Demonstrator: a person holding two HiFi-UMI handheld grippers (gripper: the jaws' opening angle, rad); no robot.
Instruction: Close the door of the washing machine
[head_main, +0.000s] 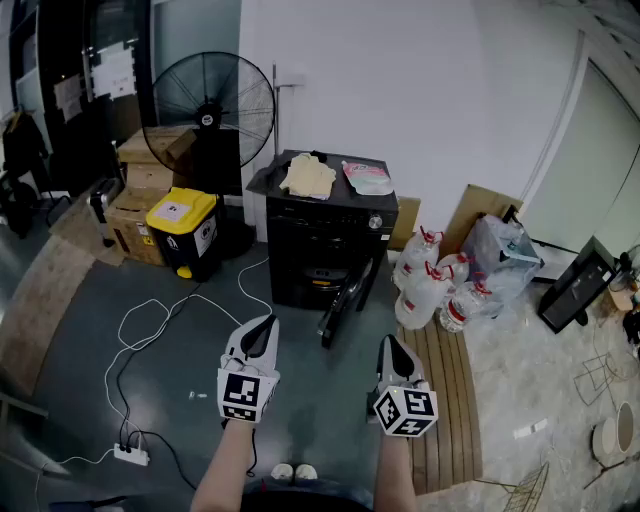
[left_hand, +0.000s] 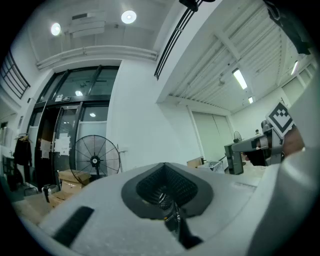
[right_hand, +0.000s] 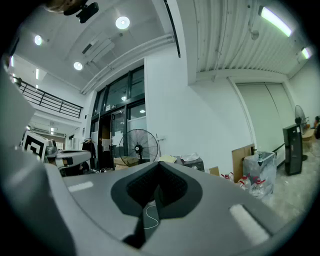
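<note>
The black washing machine (head_main: 330, 225) stands against the white wall, with a cloth and a plastic pouch on its top. Its door (head_main: 343, 300) hangs open, tilted forward and down toward the floor. My left gripper (head_main: 263, 327) and right gripper (head_main: 389, 346) are held side by side, level, well short of the machine and touching nothing. In the left gripper view the left gripper (left_hand: 165, 169) has its jaws together with nothing between them. The right gripper (right_hand: 159, 166) looks the same in the right gripper view, with the machine's top (right_hand: 191, 162) showing beyond it.
A large floor fan (head_main: 214, 100), a yellow-lidded bin (head_main: 184, 228) and cardboard boxes (head_main: 135, 205) stand left of the machine. Water bottles (head_main: 428, 285) and a plastic bag (head_main: 497, 255) sit to its right. A white cable (head_main: 150, 330) and power strip (head_main: 130, 455) lie on the floor.
</note>
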